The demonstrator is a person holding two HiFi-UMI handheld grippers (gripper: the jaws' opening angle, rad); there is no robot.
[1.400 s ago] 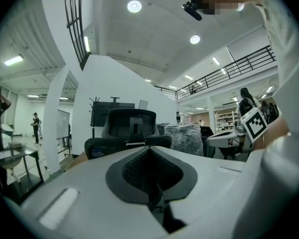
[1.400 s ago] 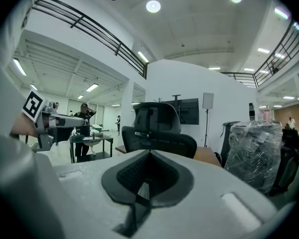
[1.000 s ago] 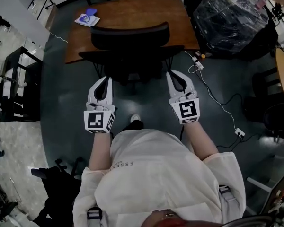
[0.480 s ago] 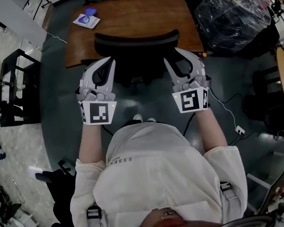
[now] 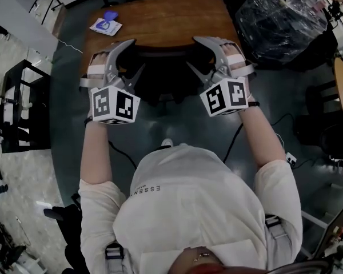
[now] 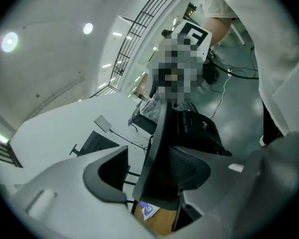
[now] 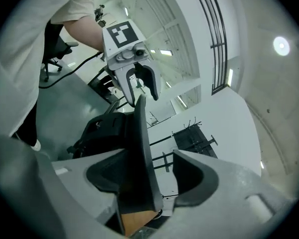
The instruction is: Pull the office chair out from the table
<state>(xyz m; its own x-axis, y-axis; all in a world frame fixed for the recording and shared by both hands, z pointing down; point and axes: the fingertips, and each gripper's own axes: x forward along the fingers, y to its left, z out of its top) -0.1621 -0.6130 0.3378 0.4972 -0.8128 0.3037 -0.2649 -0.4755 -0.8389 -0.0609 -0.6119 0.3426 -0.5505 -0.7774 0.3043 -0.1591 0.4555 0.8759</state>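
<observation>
Your left gripper [image 5: 134,55] and right gripper [image 5: 194,53] have both just been opening their jaws, and each pair stands apart with a side edge of the office chair [image 5: 160,76] backrest between them. In each gripper view a gap shows beside at least one pad, so neither is clamped. The chair sits tucked against the near edge of the wooden table [image 5: 160,16], its backrest level with that edge. At the table's far left corner lies a white sheet with a blue object [image 5: 106,24] on it. A plastic-wrapped bundle [image 5: 280,16] stands just off the table's right edge, and a white cable [image 5: 271,124] trails over the floor on that side to a plug block [image 5: 288,160]. A black rack [image 5: 17,104] stands well to the left. Your shoe [image 5: 164,144] shows just behind the chair. The chair's base is hidden under the seat, and seat and backrest merge into one dark shape.
</observation>
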